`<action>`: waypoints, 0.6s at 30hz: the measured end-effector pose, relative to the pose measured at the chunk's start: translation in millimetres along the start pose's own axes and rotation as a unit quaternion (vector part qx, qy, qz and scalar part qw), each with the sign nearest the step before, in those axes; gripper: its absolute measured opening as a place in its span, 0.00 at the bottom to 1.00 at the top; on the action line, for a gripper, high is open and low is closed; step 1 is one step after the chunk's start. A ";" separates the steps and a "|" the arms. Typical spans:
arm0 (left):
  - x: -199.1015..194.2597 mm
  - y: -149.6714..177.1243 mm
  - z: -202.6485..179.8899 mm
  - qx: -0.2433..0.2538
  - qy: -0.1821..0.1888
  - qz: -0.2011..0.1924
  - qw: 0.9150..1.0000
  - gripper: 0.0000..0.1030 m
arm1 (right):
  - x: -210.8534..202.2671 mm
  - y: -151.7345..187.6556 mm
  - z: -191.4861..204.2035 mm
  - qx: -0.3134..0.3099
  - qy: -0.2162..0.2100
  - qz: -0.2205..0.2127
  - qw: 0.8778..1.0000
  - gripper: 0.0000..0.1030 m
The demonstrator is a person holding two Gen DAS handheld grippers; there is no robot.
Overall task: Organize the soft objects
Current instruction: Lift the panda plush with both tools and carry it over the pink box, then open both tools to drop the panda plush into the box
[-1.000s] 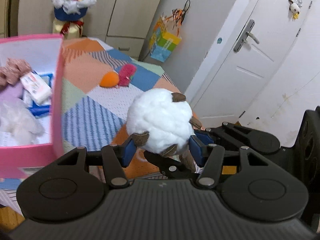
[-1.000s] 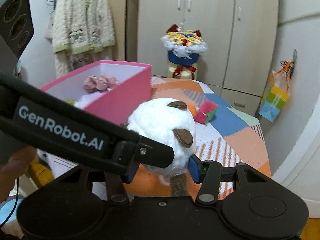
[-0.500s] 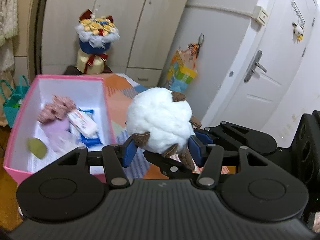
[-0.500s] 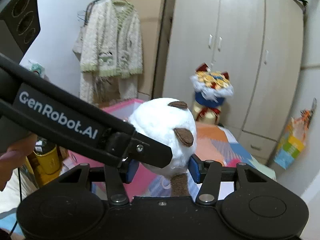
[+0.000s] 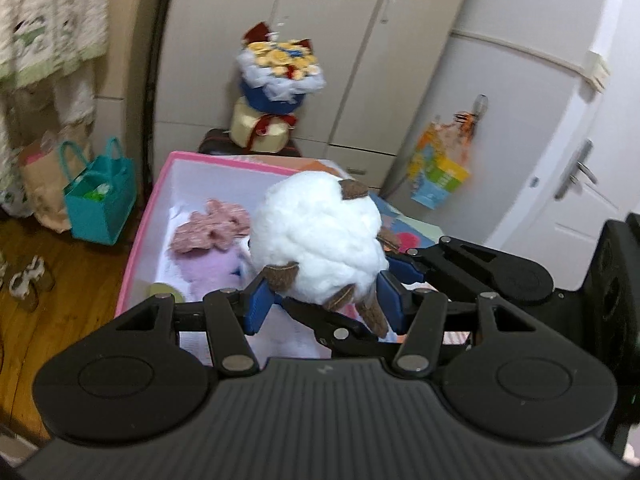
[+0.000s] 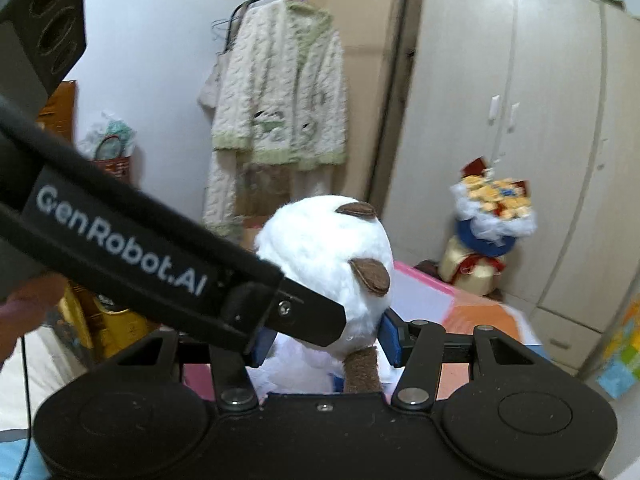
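In the left wrist view, the left gripper (image 5: 322,300) clamps its blue pads (image 5: 258,300) against the lower sides of a white plush toy (image 5: 318,236), a fluffy ball with small brown felt patches. The right gripper (image 5: 404,264) reaches in from the right, and one of its blue pads presses the toy's right flank. The toy hangs in the air above the open pink box (image 5: 138,236), which sits below and behind it. Inside the box lie a crumpled pink knit piece (image 5: 210,230), a pale lilac plush (image 5: 216,270) and a small yellow-green item (image 5: 162,290) near the front corner. A teal bag (image 5: 100,200) stands on the wooden floor just left of the box, and a flower bouquet (image 5: 278,70) stands behind it in front of the wardrobe.

In the right wrist view, the right gripper (image 6: 324,340) grasps the same white plush toy (image 6: 320,248) low on its body, blue pads on either side, with a brown felt limb hanging down between them. The left gripper's black finger, lettered "GenRobot.AI", crosses from the upper left and meets the toy's left side. The pink box (image 6: 424,284) shows just behind and below the toy. A cream knitted cardigan (image 6: 280,92) hangs on a rail behind, and a fingertip of the person's hand (image 6: 24,300) shows at the left edge
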State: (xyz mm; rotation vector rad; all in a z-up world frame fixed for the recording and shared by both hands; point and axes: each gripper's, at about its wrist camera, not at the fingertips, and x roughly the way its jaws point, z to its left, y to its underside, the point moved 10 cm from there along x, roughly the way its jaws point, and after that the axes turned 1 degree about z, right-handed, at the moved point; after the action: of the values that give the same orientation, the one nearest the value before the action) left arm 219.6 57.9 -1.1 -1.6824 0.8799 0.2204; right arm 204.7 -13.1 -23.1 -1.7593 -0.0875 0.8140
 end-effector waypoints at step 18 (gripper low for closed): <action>41.4 26.6 60.9 -0.030 -0.045 0.068 0.996 0.56 | 74.0 41.4 8.7 0.092 -0.186 0.093 0.974 0.57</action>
State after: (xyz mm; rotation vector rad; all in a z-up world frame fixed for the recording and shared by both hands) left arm 249.4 93.5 -64.1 -1.6563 0.9278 0.4167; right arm 241.9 12.3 -95.4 -1.4392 -0.0931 1.2428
